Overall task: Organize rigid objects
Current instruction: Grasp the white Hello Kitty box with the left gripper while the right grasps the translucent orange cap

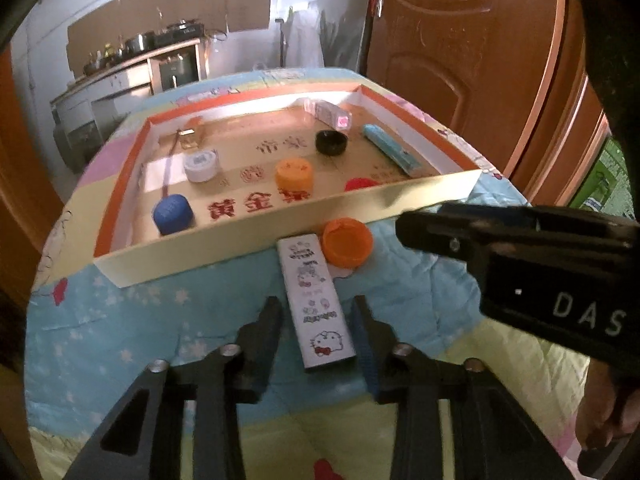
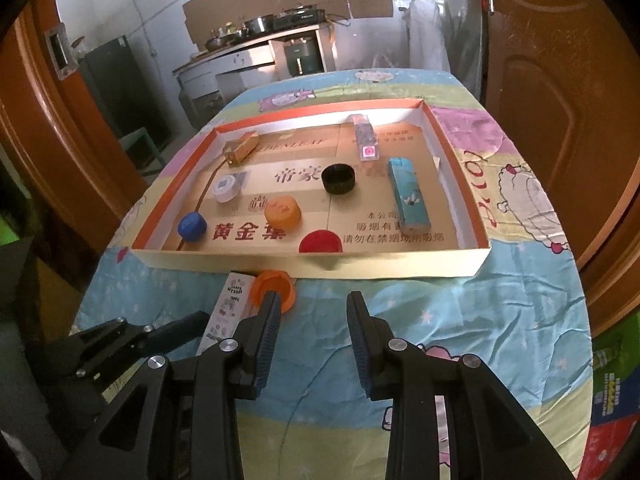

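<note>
A shallow cardboard tray holding caps and small boxes lies on the quilt-covered bench. Just before its near wall, an upturned orange plastic cap touches a long white cartoon-printed box. The left claw straddles that box, pads not touching. The right claw, spread and empty, points downward beside the cap.

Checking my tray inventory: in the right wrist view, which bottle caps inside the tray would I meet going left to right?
Blue cap → white cap → orange cap → red cap, with the black cap furthest right.
</note>
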Action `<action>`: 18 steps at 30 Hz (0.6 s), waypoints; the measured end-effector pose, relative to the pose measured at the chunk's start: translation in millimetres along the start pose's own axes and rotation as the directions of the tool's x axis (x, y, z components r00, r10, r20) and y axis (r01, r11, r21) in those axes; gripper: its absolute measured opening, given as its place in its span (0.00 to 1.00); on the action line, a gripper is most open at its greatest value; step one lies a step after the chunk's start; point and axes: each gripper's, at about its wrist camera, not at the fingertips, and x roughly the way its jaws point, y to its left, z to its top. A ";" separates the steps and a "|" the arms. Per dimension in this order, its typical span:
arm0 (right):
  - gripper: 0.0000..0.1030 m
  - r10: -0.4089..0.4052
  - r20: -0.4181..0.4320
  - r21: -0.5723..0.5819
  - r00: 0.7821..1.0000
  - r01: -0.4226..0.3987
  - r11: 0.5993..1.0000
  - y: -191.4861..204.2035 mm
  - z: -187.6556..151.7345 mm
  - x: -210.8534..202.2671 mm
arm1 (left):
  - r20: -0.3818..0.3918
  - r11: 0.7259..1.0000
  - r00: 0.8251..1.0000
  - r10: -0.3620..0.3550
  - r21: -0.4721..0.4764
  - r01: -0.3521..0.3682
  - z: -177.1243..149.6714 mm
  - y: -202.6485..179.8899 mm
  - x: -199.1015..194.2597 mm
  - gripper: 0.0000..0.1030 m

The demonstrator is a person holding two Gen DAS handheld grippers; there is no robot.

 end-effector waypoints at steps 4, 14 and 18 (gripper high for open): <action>0.34 0.013 -0.016 -0.017 1.000 -0.013 1.000 3.7 -4.2 4.5 | 0.020 0.998 0.999 -0.034 -0.047 0.034 -4.3 11.7 -5.0 0.25; 0.34 0.034 -0.058 -0.075 0.998 -0.038 0.996 23.1 -8.4 22.6 | 0.040 0.996 0.999 -0.020 -0.090 0.023 -10.0 34.1 -15.7 0.24; 0.34 0.027 -0.071 -0.100 0.997 -0.034 0.994 30.7 -6.2 31.7 | 0.052 0.996 0.999 -0.015 -0.092 0.020 -12.7 38.9 -20.8 0.24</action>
